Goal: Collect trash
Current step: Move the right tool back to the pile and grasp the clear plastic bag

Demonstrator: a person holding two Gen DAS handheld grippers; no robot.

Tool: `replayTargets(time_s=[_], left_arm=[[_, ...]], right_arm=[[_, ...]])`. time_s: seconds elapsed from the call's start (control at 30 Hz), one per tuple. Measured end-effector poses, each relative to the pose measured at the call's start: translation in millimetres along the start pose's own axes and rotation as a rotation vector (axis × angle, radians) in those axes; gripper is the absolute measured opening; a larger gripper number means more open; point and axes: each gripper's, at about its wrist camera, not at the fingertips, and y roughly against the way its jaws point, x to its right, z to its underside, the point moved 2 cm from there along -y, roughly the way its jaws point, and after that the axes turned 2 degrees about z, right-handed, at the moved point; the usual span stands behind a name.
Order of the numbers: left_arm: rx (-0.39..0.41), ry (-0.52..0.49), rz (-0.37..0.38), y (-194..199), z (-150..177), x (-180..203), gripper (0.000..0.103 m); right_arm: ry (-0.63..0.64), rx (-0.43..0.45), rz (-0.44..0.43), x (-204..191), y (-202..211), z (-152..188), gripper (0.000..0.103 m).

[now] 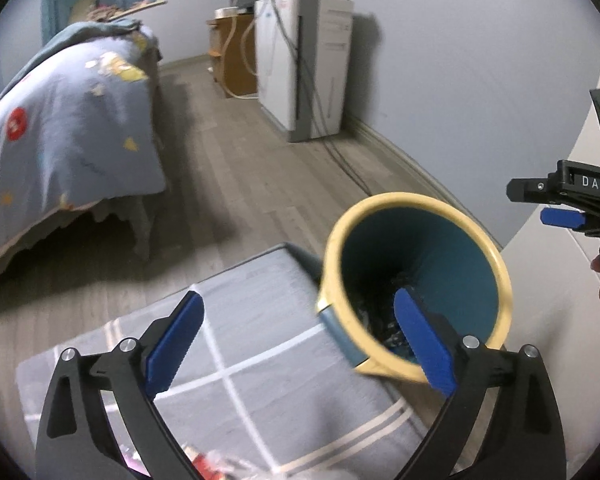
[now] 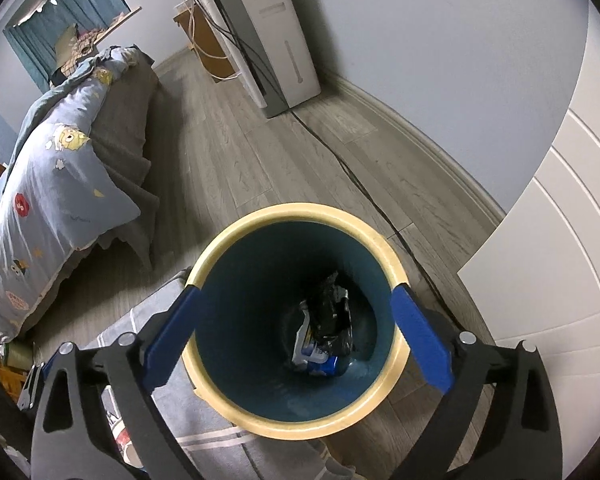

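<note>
A blue trash bin with a yellow rim (image 1: 496, 264) (image 2: 296, 212) stands on the floor at the edge of a grey rug. Inside it lie crumpled wrappers, black and blue-white (image 2: 328, 332). My right gripper (image 2: 296, 332) is open and empty, held above the bin's mouth. My left gripper (image 1: 300, 340) is open and empty, over the rug just left of the bin, its right finger (image 1: 420, 340) over the bin's rim. The right gripper's body also shows in the left wrist view (image 1: 568, 200) at the right edge. More litter (image 1: 208, 462) lies on the rug at the bottom edge.
A grey checked rug (image 1: 244, 320) lies under my grippers. A bed with a blue quilt (image 1: 60, 128) stands at the left. A white appliance (image 1: 304, 60) with cables stands by the far wall. A black cable (image 2: 364, 184) runs along the floor. A white cabinet (image 2: 560, 240) is at the right.
</note>
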Motion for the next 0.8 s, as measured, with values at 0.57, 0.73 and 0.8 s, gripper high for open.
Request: replayTargets(time_s=[0.57,0.73,0.8], left_arm=[[0.019,0.106,-0.146,119,57,-106,0.097],[0.027,0.172,-0.177,151,93,-129,0.097],[0.023,0.21,-0.187,157,107,-138,0.097]], right_arm=[[0.2,0.021,-0.044,-94,38,35,0.097],[0.26,0.003,-0.057,-124,46,66,0.097],[0.269,0.008,-0.065,-131,49,79,0.097]])
